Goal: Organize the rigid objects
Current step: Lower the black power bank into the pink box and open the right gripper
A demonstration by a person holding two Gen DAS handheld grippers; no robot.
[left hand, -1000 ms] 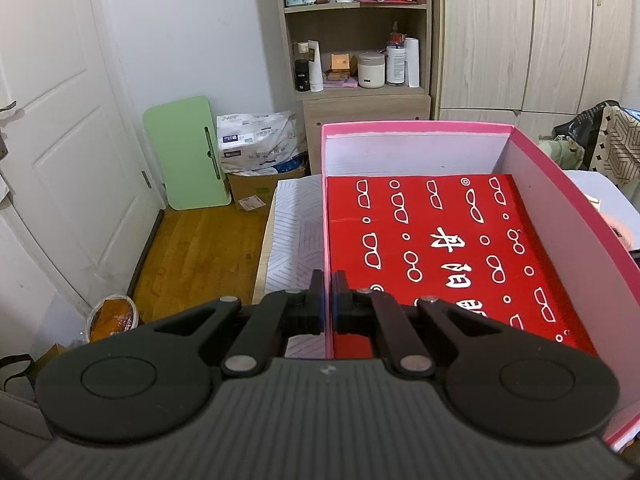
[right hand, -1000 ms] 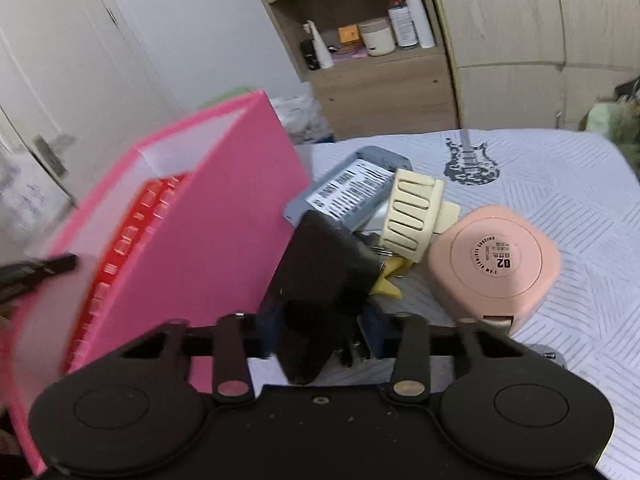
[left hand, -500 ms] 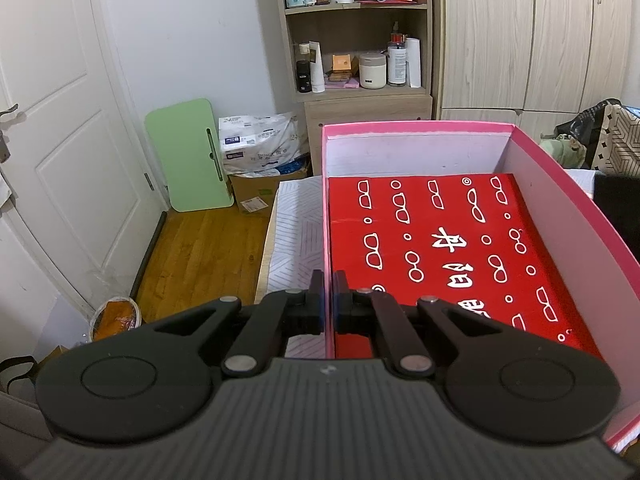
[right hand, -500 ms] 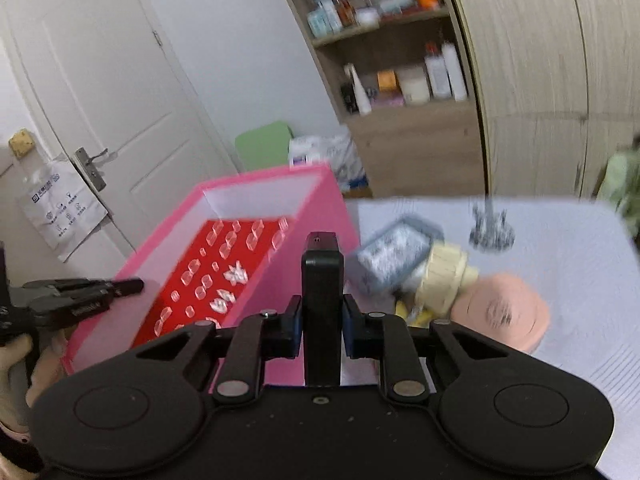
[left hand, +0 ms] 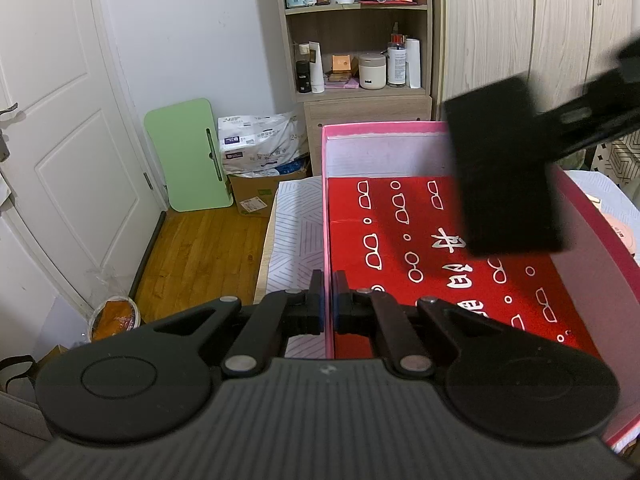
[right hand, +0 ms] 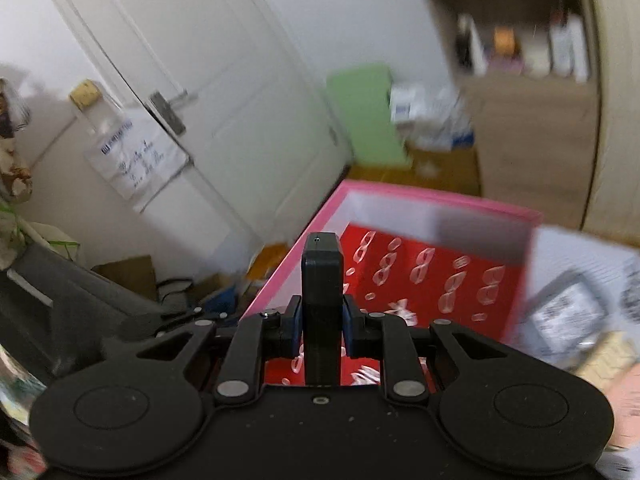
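Note:
A pink box point(left hand: 380, 126) with a red patterned floor lies open on the bed. My left gripper point(left hand: 328, 308) is shut on the near end of its left wall. In the right wrist view my right gripper point(right hand: 322, 320) is shut on a flat black block point(right hand: 321, 280), which stands on edge between the pads. That block point(left hand: 504, 168) hangs in the air over the right half of the box, with the right gripper point(left hand: 560, 120) behind it at the upper right. The box point(right hand: 400, 192) lies below and ahead of the held block.
To the right of the box, a grey labelled packet point(right hand: 568, 312), a cream item point(right hand: 608, 356) and a pink round case point(left hand: 620, 232) lie on the striped sheet. A white door point(left hand: 60, 160), a green board point(left hand: 188, 156) and a shelf unit point(left hand: 356, 40) stand beyond.
My right gripper has closed on the black block, lifted it from the pile and swung it left and up over the pink box. The left gripper has stayed put on the box wall.

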